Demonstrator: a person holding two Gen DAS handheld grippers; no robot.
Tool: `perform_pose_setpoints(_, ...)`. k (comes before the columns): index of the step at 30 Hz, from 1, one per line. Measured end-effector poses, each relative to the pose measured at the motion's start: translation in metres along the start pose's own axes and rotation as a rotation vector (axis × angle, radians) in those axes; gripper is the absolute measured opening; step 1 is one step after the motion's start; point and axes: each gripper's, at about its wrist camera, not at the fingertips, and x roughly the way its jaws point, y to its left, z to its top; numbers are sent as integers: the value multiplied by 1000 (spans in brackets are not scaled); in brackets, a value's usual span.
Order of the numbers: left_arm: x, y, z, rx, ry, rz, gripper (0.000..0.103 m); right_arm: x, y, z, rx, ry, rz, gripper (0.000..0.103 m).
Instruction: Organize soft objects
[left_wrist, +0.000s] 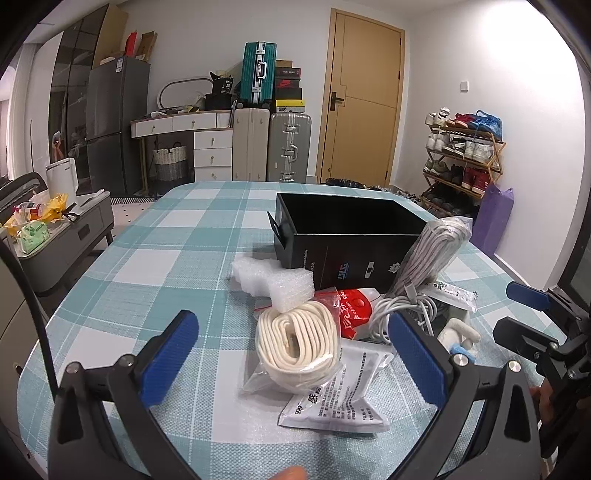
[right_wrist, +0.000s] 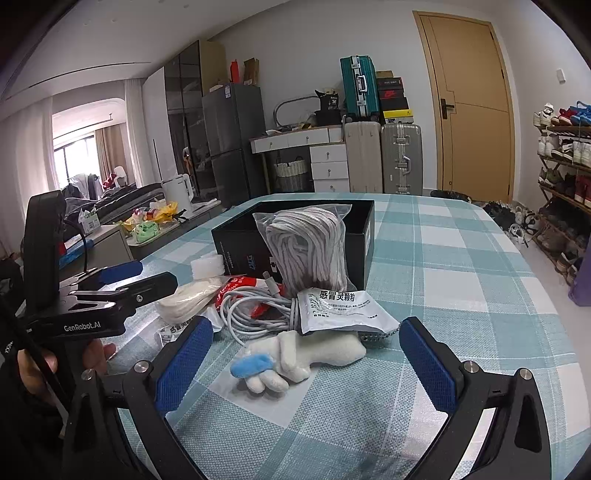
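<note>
Both tools hang low over the near edge of the counter (left_wrist: 155, 236), each tilted gently downward toward the pile of soft things. The left hand-held gripper (left_wrist: 295, 354) stands with its blue pads wide apart and grips nothing; between its fingers, at about 12 o'clock, lies the bagged cream rope coil (left_wrist: 297, 341), which overlaps a white printed sachet (left_wrist: 343, 397) toward 5 o'clock. A white foam piece (left_wrist: 275, 284) sits just beyond the coil, and the open black box (left_wrist: 347, 236) stands farther off at 1 o'clock. The right hand-held gripper (right_wrist: 304, 363) is likewise spread wide and empty, with the white plush toy (right_wrist: 306, 356) lying on the cloth between its pads, apart from both. A second silver sachet (right_wrist: 341, 308) rests on the toy's far end, beside a coiled white cable (right_wrist: 255, 308) at 11 o'clock. A bagged grey rope bundle (right_wrist: 308, 247) leans upright against the box. A person's fingers (right_wrist: 40, 365) wrap the left tool's handle at 9 o'clock in the right wrist view.
</note>
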Motion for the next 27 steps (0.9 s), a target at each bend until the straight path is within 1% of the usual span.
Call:
perform_pose_setpoints(5,-2,0,-1,5,-3,-4,103,0,0,0,0,-1,-1,103)
perform_pose_setpoints(21,-1,-7,-1,42,-2,22,103,-4,2,1,-4,-18,9,103)
perform_pose_setpoints(27,-2,-7,-2,38,-3,22,103,-4,2,1,-4,-19,8,103)
